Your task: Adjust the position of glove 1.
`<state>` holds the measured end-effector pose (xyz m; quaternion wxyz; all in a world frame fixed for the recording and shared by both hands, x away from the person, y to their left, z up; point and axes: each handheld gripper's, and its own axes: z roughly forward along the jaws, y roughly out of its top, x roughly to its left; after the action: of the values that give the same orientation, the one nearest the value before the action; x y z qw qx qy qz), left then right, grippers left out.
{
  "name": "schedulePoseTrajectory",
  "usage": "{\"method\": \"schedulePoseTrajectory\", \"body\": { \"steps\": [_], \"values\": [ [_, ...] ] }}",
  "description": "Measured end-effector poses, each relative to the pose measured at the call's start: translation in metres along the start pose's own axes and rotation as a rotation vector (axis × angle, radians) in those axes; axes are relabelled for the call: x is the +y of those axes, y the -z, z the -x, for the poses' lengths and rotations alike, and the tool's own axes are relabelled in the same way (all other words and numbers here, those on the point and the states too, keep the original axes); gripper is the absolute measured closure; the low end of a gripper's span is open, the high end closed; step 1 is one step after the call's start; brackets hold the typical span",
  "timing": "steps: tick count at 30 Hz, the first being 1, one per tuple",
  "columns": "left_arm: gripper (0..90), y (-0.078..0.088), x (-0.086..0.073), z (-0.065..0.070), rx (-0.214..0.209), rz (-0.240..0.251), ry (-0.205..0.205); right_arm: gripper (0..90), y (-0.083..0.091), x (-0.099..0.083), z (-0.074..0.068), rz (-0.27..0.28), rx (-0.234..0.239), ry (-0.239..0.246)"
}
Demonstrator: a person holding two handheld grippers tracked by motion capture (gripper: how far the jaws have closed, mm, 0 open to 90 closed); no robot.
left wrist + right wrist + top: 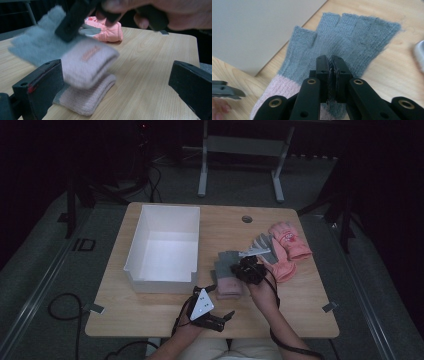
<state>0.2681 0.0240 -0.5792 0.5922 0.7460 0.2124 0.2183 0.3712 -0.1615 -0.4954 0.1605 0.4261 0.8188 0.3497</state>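
A knit glove with grey fingers and a pale pink cuff (352, 35) is pinched in my right gripper (333, 75), whose jaws are shut on the grey knit. In the left gripper view this glove (82, 57) hangs blurred above the table, over a matching glove (87, 97) that lies flat. From above, the right gripper (248, 268) is over the glove pair (229, 280) at the table's middle. My left gripper (115, 92) stands open at the front edge, its jaws wide apart and empty, facing the gloves. It lies low near the person's left hand (220, 319).
A white open box (160, 285) stands left of the gloves. Padded pink gloves (287, 242) and a grey-and-white glove (260, 247) lie at the right. A round cable hole (247, 219) is near the far edge.
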Motion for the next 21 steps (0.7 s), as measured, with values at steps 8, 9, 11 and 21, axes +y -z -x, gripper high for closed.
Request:
{"method": "schedulePoseTrajectory", "body": {
  "steps": [8,9,11,21],
  "values": [
    [0.0,-0.001,0.0,0.0,-0.01,-0.006,-0.003,84.7,-0.021,-0.011,0.001,-0.053,0.025,-0.003],
    [0.0,-0.002,-0.001,0.0,-0.011,-0.008,-0.006,84.7,-0.023,-0.012,0.001,-0.058,0.026,-0.001],
    [0.0,-0.003,-0.001,0.0,-0.017,-0.015,-0.006,84.6,-0.028,-0.012,0.002,-0.069,0.03,0.002],
    [0.0,-0.003,-0.001,0.0,-0.031,-0.021,-0.003,82.4,-0.043,-0.019,0.007,-0.085,0.039,-0.005]
  ]
}}
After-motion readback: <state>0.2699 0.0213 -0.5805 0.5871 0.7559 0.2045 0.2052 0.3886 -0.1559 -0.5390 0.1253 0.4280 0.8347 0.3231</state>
